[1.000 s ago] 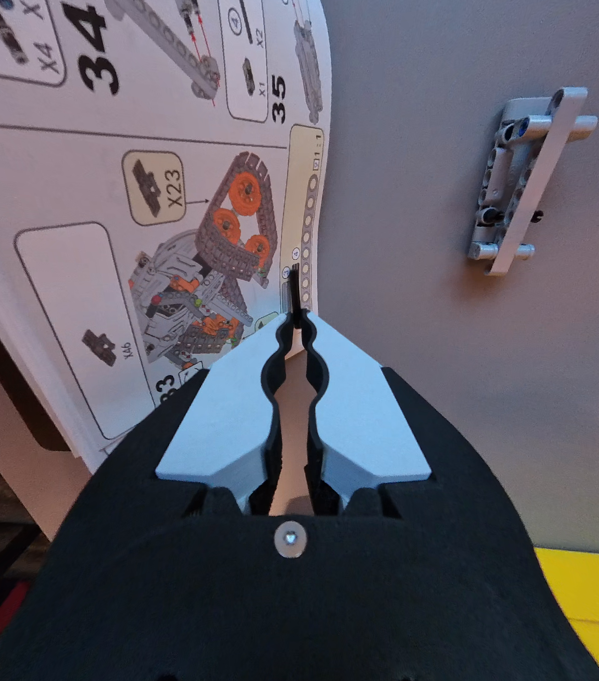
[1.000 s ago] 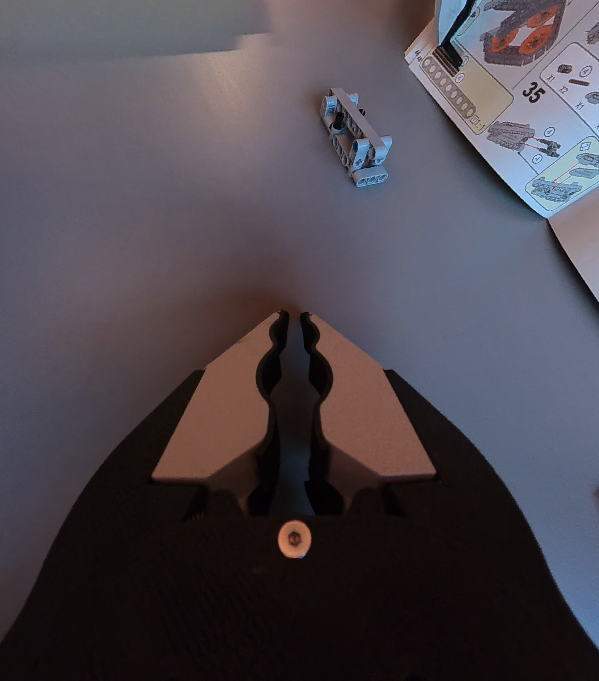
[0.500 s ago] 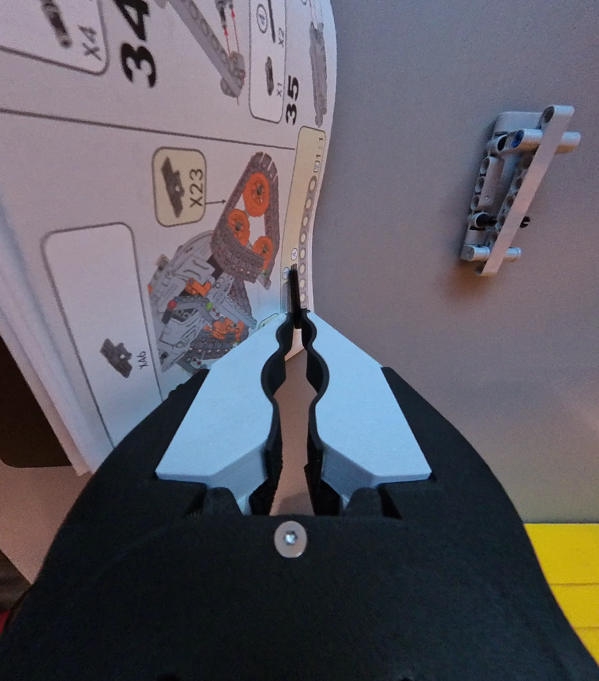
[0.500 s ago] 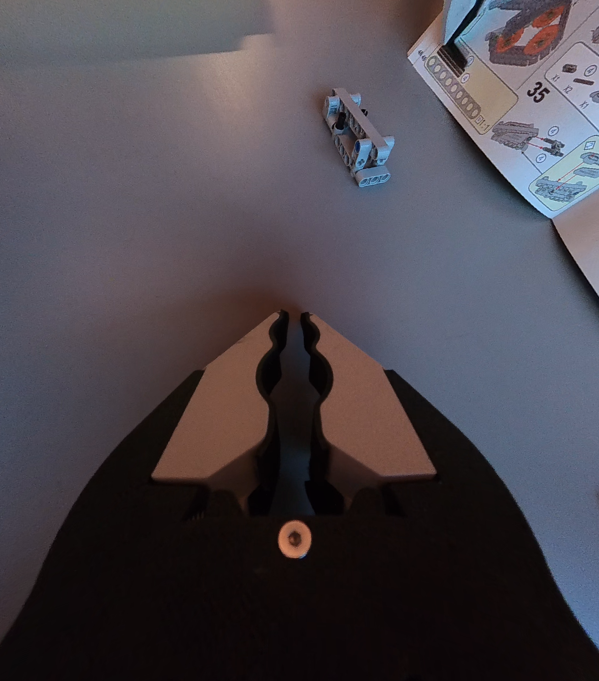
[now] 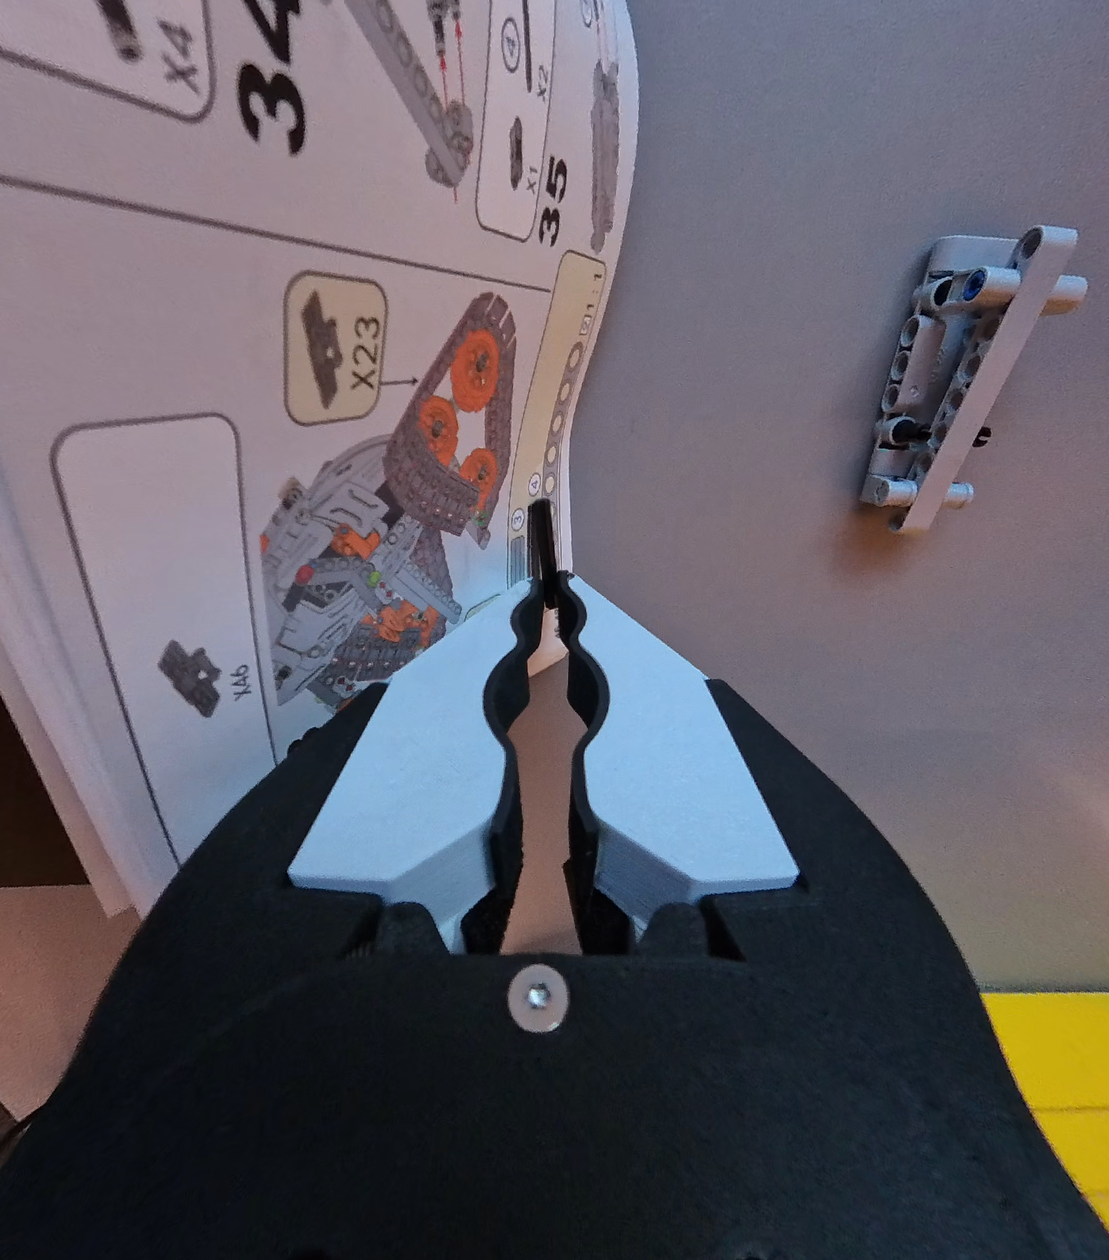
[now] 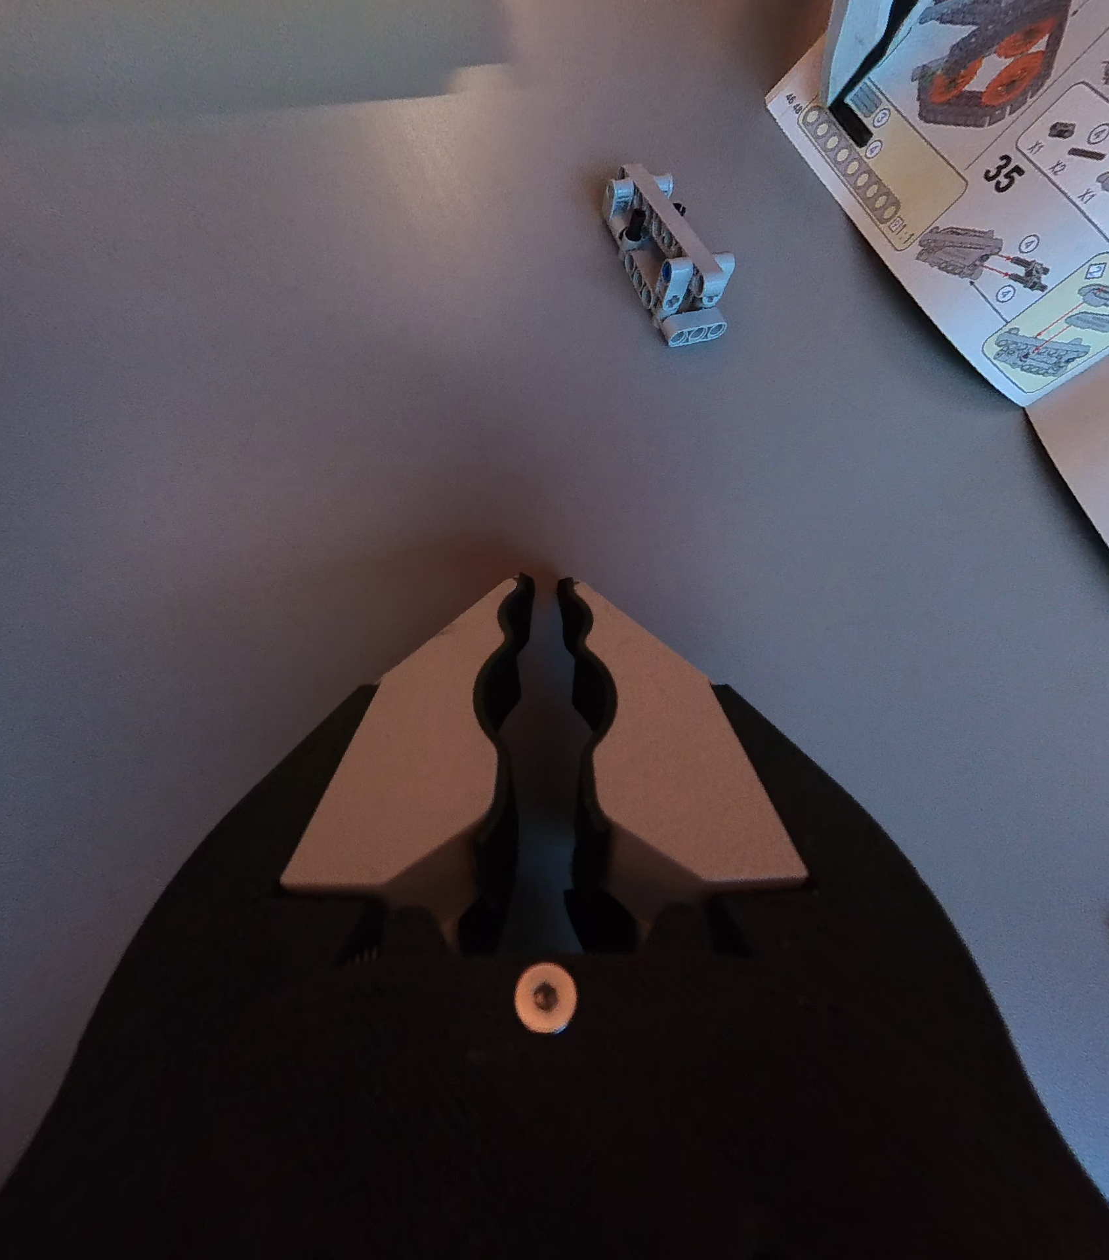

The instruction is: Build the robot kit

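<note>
While the left gripper (image 5: 548, 579) pinches a thin black axle (image 5: 541, 538) at its very fingertips, over the instruction booklet (image 5: 197, 341), that shallow hold could let it twist loose (risky). Right gripper (image 6: 543, 581) hangs narrowly parted, empty; grey beam assembly (image 6: 668, 256) lies well ahead, rightward.

An open instruction booklet (image 6: 1029, 225) lies on the grey table (image 6: 265, 341), a small grey brick assembly (image 6: 668, 256) beside it.

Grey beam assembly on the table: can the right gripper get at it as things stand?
Probably yes. The right gripper holds nothing, its jaws a narrow gap apart, and only bare grey table lies between it and the grey beam assembly. The instruction booklet sits off to the side. The jaws would likely need to open wider.
</note>
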